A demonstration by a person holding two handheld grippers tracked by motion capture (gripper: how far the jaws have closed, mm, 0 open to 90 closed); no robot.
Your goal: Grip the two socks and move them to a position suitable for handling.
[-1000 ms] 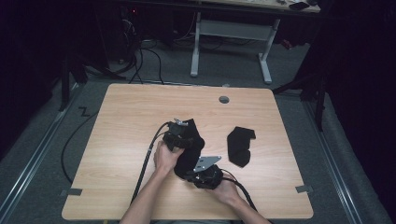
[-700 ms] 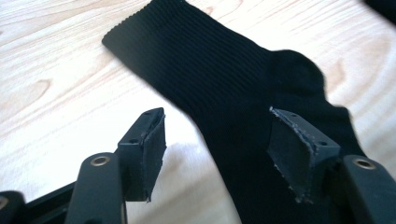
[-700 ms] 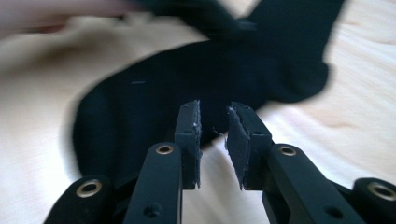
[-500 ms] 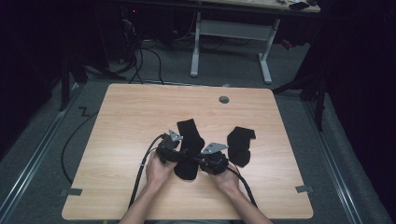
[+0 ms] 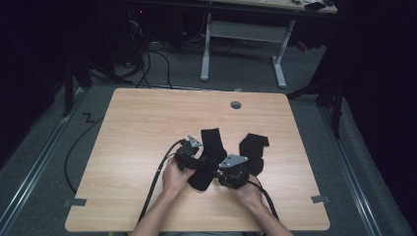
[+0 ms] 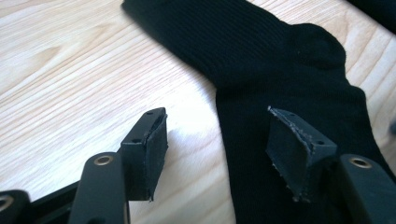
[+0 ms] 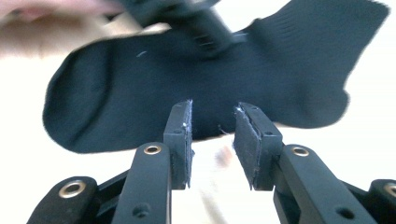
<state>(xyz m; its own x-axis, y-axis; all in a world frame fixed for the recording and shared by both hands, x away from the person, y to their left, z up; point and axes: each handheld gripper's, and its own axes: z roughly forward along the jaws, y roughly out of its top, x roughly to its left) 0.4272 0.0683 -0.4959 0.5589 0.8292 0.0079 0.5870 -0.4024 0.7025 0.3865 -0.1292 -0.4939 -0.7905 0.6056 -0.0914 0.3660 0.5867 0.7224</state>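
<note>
A black sock (image 5: 212, 147) lies flat on the wooden table (image 5: 142, 123), cuff away from me and toe near me. My left gripper (image 5: 193, 156) is low at its left edge, open, with one pad (image 6: 292, 144) over the sock (image 6: 261, 60) and the other over bare wood. My right gripper (image 5: 227, 178) is at the sock's right side near the toe. Its jaws have just been opening, and they stand apart with the sock (image 7: 154, 88) just beyond the tips (image 7: 213, 107) and nothing pressed between the pads. A second black sock (image 5: 253, 146) lies crumpled to the right.
A round grey grommet (image 5: 236, 104) sits near the table's far edge. Beyond the table stands a white desk frame (image 5: 243, 34) on a dark floor with cables (image 5: 147, 59). Bare wood lies to the left and at the back of the table.
The two grippers have drawn apart, the left one to the sock's left and the right one to its right. The sock now lies spread out between them. The right jaws are wider.
</note>
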